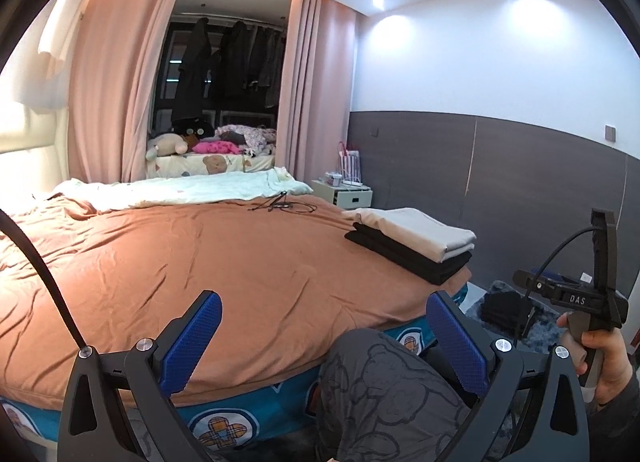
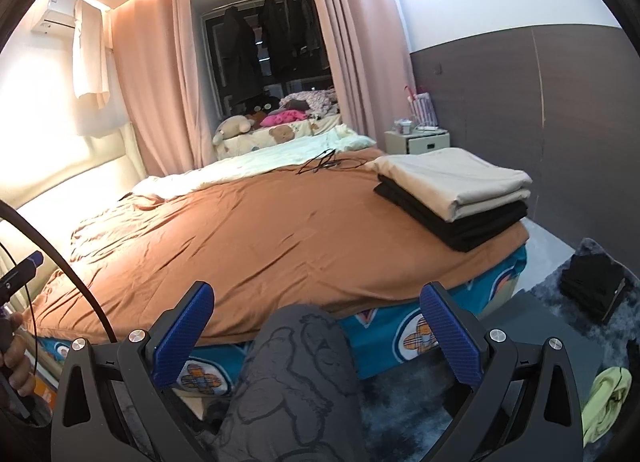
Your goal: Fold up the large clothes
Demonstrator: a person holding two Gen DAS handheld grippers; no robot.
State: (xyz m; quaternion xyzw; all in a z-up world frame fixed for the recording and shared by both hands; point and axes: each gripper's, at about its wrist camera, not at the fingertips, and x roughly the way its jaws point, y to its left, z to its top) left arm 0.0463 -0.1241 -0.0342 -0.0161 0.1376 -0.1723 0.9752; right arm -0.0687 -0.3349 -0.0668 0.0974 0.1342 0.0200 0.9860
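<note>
A stack of folded clothes, beige pieces [image 1: 416, 230] [image 2: 456, 178] on black ones [image 1: 412, 258] [image 2: 456, 218], lies at the bed's near right corner. The bed [image 1: 200, 262] [image 2: 240, 230] is covered with an orange sheet. My left gripper [image 1: 324, 330] is open at the bed's near edge and holds nothing. My right gripper [image 2: 316, 326] is open too, empty, above the person's knee [image 2: 296, 362] in grey printed trousers. A black folded garment [image 2: 592, 286] [image 1: 504, 310] lies on the floor rug at the right. A yellow-green cloth [image 2: 604, 394] lies at the lower right.
A pale blanket [image 1: 180, 190] and a black cable [image 1: 280, 204] lie at the far end of the bed. A white nightstand [image 1: 344, 194] stands by the dark wall panel. Pink curtains [image 1: 108, 94] frame a window with hanging dark clothes. A hand [image 1: 600, 354] holds the other gripper's handle.
</note>
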